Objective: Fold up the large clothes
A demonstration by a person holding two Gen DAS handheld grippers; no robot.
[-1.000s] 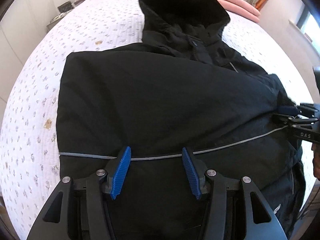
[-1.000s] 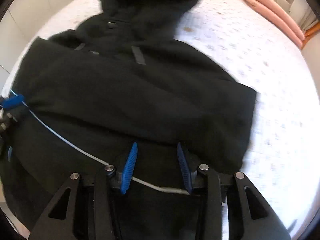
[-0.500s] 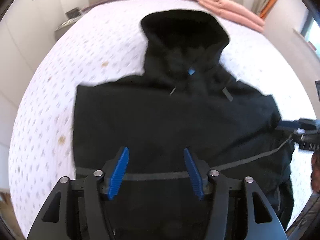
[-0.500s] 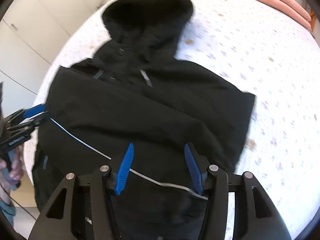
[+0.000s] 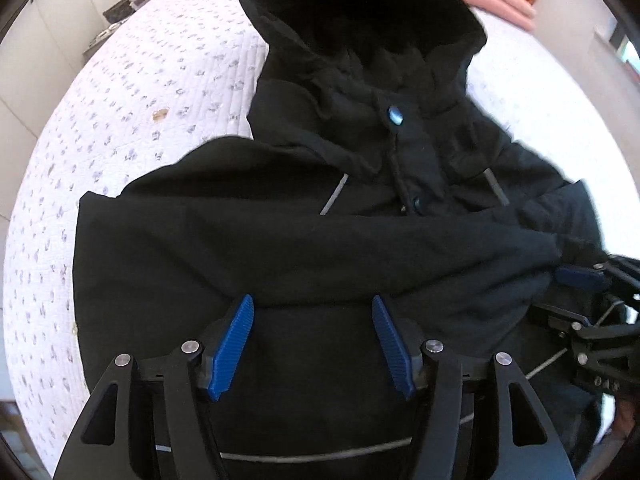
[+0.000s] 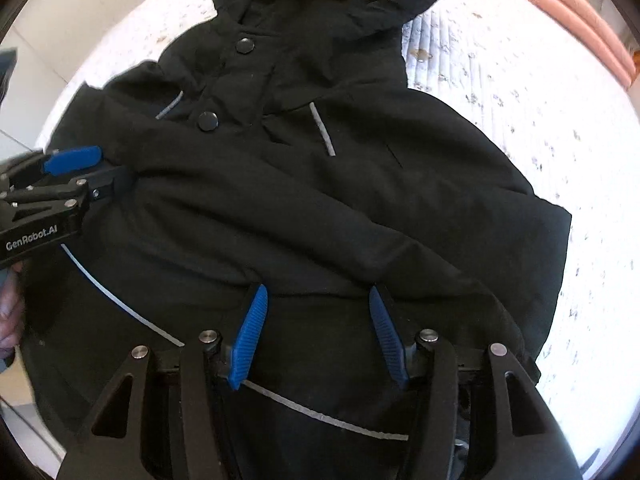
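Both tongs (image 5: pixel 312 340) (image 6: pixel 316 332) agape over matte black jacket (image 5: pixel 280 248)

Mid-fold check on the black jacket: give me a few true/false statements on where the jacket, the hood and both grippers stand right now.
1. The black hooded jacket lies on a white quilted bedspread. True.
2. The hood is folded down over the chest. False: it lies spread out beyond the collar, away from the grippers.
3. The left gripper has its jaws open over the jacket. True.
4. The right gripper is clamped on the sleeve. False: its jaws stand apart, with nothing pinched between them.
5. A pink folded blanket lies at the far side of the bed. True.
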